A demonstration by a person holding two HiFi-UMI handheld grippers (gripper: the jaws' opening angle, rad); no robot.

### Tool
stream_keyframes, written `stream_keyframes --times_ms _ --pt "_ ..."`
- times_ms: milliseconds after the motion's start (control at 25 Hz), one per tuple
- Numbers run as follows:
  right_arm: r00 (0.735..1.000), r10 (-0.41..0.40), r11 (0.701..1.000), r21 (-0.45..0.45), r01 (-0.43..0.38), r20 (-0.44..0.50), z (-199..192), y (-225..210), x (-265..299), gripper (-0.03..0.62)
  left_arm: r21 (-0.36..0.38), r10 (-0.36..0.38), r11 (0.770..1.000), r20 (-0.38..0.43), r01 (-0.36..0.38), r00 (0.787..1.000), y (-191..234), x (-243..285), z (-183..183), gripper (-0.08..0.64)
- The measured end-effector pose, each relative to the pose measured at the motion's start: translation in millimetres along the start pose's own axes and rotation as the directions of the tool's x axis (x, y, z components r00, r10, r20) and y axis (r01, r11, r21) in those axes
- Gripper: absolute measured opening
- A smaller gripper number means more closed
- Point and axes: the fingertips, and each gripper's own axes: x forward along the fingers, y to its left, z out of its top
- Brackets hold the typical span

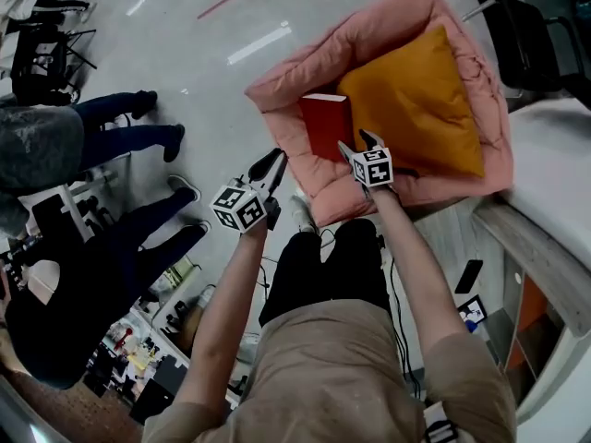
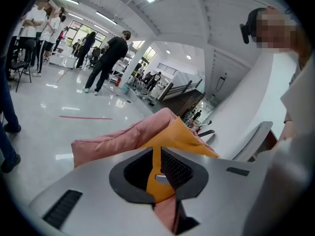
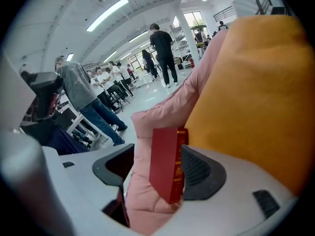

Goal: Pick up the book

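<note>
Book (image 1: 325,123) first, by way of what holds it: it stands on end inside a big pink padded seat (image 1: 305,63) on the pale floor (image 1: 185,44), leaning on or close against the orange cushion (image 1: 416,100) that fills the seat's far side. Its long axis runs upright, spine towards the person. The right gripper (image 1: 357,144) is much the nearer, just short of the book and aimed down at it. In the right gripper view its jaws stand released and well apart with the book (image 3: 166,163) framed between them, and neither of the pads (image 3: 197,173) looks to be pressing on it yet. The left gripper (image 1: 270,166) hangs outside the seat's near rim, jaws only narrowly parted and empty (orange shows through the slit). On the book's open side there is bare pink padding and room to move. On the other side the cushion crowds it, so that jaw probably has to slip in along the cover. Bystanders (image 1: 111,137) stand well clear.
</note>
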Motion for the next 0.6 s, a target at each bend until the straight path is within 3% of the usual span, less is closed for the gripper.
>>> stream_keyframes --times_ms 360,480,600 --pt "0.994 -0.074 0.996 -0.044 0.071 -0.078 -24 -36 80 0.295 0.049 0.021 0.999 -0.050 -0.018 0.999 53 41 -4 0.038" --pt "0.991 -0.074 0.997 -0.032 0.071 -0.114 -38 -41 102 0.363 0.047 0.018 0.999 -0.053 -0.016 0.998 63 48 -5 0.038" --pt "0.987 -0.085 0.996 -0.002 0.085 -0.140 -48 -49 122 0.386 0.048 0.009 0.999 -0.058 -0.006 0.998 68 50 -9 0.038"
